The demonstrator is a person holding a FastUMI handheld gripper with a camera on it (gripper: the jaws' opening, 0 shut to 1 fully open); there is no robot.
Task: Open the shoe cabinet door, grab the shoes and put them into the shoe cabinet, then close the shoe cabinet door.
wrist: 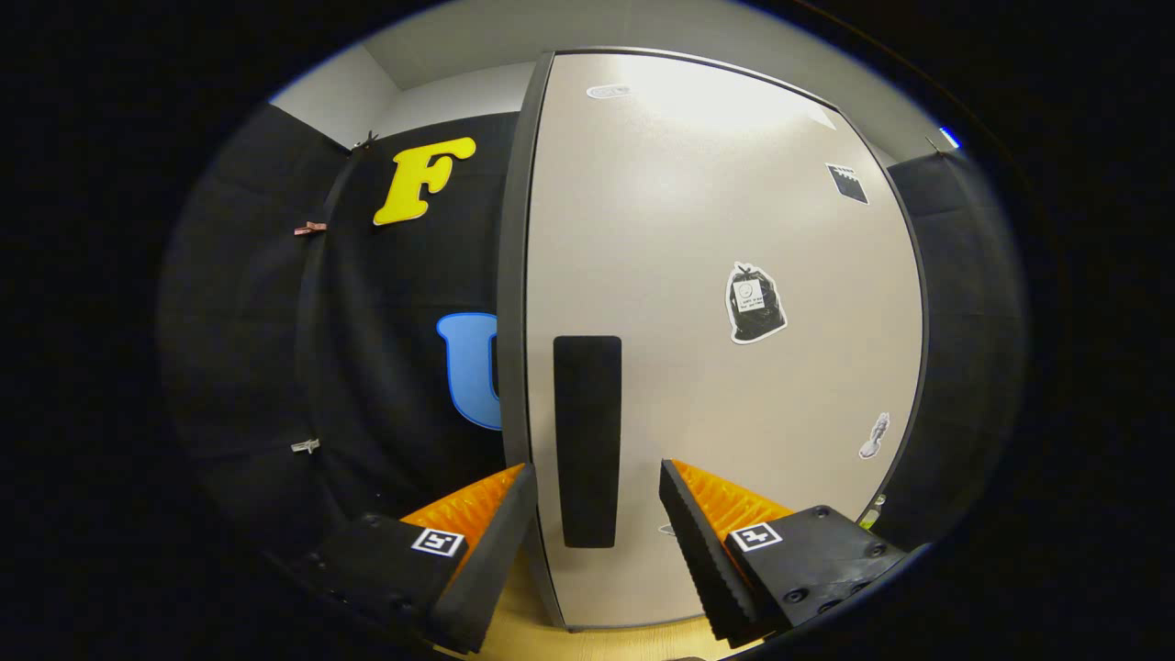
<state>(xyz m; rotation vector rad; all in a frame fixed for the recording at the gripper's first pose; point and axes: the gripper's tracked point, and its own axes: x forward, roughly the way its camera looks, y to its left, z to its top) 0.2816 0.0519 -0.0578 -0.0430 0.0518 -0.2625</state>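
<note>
Booth interior: black cloth wall (386, 367) behind and to either side, pale ceiling above, and a strip of light wooden floor (542, 633) at the bottom. One shoe cabinet door (725, 349), a tall pale panel with a dark frame, stands upright just ahead of the claw (592, 509); its long axis is vertical, and its dark near edge (514, 303) runs top to bottom beside the cloth wall. Whether the door is fully shut or slightly ajar cannot be told.

One handle (587, 441): a dark, narrow, round-cornered bar set on the door close to that near edge, its long axis also vertical, parallel to the edge. Its lower part falls between the two fingers of the claw.

Four stickers on the door face can be counted: one small oval sticker (609, 91) near the top, one dark square sticker (847, 183) toward the upper far side, one black bag-shaped sticker (756, 304) at mid-height, and one small pale sticker (875, 437) lower on the far side.

Claw: two fingers, spread wide apart, pointing forward at the door; one lies to each side of the handle with a clear gap between each finger and the bar, so nothing is pinched. Each finger base carries one small square marker, two in all. Two small clips (310, 228) are pinned to the cloth wall.
</note>
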